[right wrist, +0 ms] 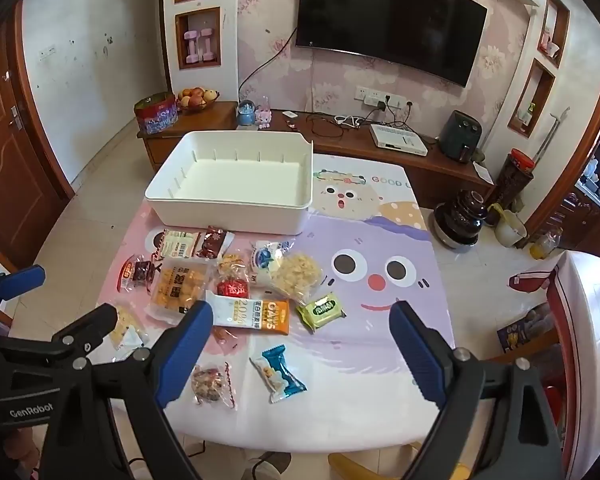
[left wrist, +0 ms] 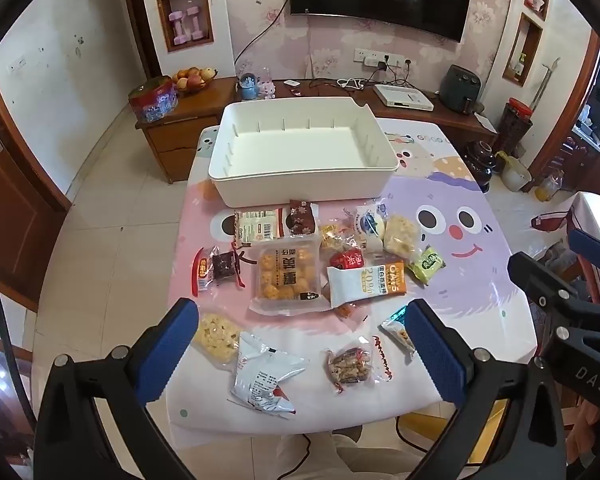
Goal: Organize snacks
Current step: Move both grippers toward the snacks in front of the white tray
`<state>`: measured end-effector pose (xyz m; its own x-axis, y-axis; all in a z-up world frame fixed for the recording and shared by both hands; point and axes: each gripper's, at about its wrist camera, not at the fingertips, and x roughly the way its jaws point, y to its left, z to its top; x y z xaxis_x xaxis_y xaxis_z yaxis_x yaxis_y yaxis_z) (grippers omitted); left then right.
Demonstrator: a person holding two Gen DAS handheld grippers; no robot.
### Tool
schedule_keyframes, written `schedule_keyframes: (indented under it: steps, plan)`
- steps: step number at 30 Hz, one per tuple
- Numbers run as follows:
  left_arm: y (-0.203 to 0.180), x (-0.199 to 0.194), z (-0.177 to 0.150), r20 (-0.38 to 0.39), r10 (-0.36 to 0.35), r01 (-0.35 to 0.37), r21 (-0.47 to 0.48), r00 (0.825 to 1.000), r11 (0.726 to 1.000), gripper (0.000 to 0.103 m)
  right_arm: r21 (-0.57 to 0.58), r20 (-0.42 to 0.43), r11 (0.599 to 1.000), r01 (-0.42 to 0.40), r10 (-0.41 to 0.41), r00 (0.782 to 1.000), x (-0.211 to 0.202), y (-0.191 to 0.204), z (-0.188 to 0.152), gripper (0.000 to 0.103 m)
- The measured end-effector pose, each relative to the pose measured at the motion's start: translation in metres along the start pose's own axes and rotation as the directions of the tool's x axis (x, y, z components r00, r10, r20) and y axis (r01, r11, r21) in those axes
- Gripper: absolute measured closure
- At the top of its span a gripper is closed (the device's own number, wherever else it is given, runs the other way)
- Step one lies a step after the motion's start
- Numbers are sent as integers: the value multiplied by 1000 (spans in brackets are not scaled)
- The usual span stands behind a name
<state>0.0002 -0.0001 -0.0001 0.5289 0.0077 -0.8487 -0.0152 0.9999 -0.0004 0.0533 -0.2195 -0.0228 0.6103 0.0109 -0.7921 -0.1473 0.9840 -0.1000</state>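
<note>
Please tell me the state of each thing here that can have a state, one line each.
white bin: upright, nothing inside
left hand-held gripper: open, holds nothing
right hand-held gripper: open, holds nothing
snack packets: sealed, loose on the table
TV: screen dark

My left tongs (left wrist: 300,340) and right tongs (right wrist: 300,348) hang with jaws wide above the table (right wrist: 380,360). Snack packets (left wrist: 286,280) crowd the near-left half, several touching or overlapping. The white bin (left wrist: 300,152) blocks the far-left edge. The right half lies bare and passable.
</note>
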Motion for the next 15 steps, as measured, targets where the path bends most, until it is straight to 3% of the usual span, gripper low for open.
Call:
schedule_keyframes:
  steps: [15]
  plan:
    - [-6,11,-7,-22,-2,2,-16,1000,1000,1,-2,-35,999,-41,41,999,7,-2,-7,13]
